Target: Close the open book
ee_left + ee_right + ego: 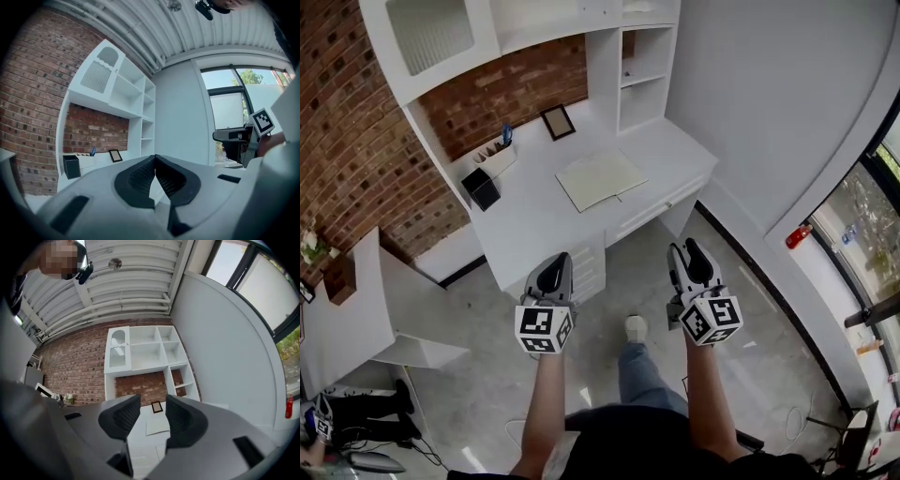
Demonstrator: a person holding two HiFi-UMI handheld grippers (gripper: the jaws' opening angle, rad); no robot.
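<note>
My left gripper (555, 264) hangs over the floor (623, 272), just short of the near edge of the desk (530, 230). Its fingers (140, 176) are together at the tips, with nothing between them. My right gripper (691, 251) is level with it, to the right, and also over the floor. Its fingers (123, 416) are apart and hold nothing. The book (600, 178) lies open and flat on the middle of the desk, well apart from both grippers. In the right gripper view it shows through the gap between the fingers. Left of the book stands a black box (480, 188), with a white holder (499, 159) just beyond it. A frame (558, 122) leans at the far edge, against the brick wall (511, 94). White shelves (642, 66) rise at the far right.
</note>
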